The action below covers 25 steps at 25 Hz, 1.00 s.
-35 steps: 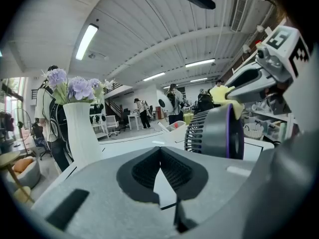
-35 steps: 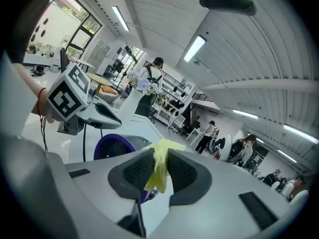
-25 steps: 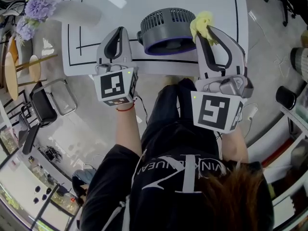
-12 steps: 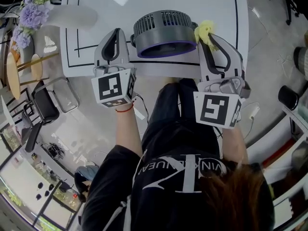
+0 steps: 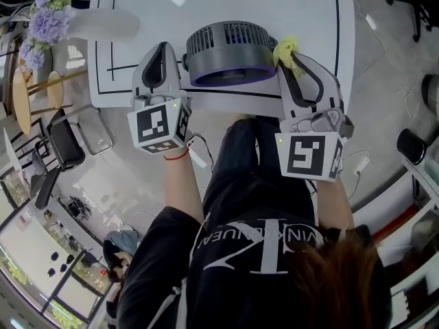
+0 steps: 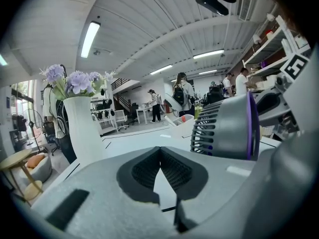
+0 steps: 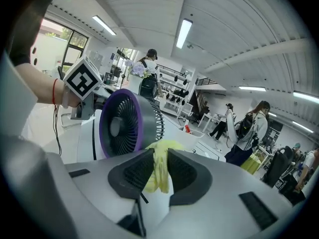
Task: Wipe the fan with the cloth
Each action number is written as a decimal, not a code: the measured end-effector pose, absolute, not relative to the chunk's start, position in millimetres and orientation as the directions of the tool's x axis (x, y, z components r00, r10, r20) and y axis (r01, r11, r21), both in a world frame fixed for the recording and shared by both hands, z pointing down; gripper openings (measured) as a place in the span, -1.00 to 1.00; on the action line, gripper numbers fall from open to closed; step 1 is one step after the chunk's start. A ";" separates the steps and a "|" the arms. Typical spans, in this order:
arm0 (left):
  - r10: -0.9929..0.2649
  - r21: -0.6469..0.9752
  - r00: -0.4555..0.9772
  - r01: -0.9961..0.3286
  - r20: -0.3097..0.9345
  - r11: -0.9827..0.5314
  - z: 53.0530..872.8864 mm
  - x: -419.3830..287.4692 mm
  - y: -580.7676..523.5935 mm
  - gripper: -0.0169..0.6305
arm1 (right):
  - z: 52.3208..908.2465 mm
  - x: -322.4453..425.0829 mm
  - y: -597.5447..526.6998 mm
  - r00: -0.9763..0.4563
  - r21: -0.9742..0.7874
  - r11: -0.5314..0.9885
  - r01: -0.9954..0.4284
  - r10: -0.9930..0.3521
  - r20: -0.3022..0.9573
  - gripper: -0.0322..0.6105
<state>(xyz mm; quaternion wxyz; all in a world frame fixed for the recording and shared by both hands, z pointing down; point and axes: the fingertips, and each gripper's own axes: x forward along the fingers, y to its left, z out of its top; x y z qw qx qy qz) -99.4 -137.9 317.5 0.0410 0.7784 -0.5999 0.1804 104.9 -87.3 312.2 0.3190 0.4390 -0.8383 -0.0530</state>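
A grey fan (image 5: 223, 53) with a purple ring stands near the front edge of the white table (image 5: 309, 5). My right gripper (image 5: 291, 52) is shut on a yellow cloth (image 5: 287, 45), which sits at the fan's right side. In the right gripper view the cloth (image 7: 158, 169) hangs between the pads, just right of the fan's (image 7: 124, 123) purple front. My left gripper (image 5: 163, 48) is shut on nothing, close beside the fan's left side. The left gripper view shows the fan's housing (image 6: 227, 128) to the right of the closed left gripper (image 6: 160, 152).
A white vase (image 5: 103, 22) with purple flowers (image 5: 48, 12) stands at the table's left; it also appears as a vase (image 6: 84, 128) in the left gripper view. Black lines mark the tabletop. Stools and a chair (image 5: 65, 149) stand on the floor at the left. People stand far behind.
My right gripper has come down with the cloth to the fan's right side. The fan now sits a little left, nearer the left gripper, which has hardly moved.
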 end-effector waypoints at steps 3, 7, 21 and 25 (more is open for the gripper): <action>-0.928 -0.149 0.202 -0.955 0.313 -0.257 312.0 -98.6 -138.0 -0.91 | 296.3 104.4 -86.8 -0.442 0.383 0.619 -0.686 -0.773 0.455 -0.62; -0.938 -0.192 0.182 -0.950 0.294 -0.244 301.7 -98.7 -132.2 -0.91 | 258.4 90.5 -88.5 -0.503 0.410 0.624 -0.666 -0.781 0.370 -0.62; -0.930 -0.214 0.223 -0.933 0.292 -0.290 284.5 -142.3 -148.0 -0.91 | 224.7 -44.8 -104.7 -0.609 0.546 0.768 -0.335 -0.619 0.496 -0.62; -0.926 -0.185 0.244 -0.934 0.289 -0.304 285.7 -161.4 -160.8 -0.91 | 242.9 -73.5 -106.6 -0.552 0.557 0.804 -0.209 -0.567 0.611 -0.62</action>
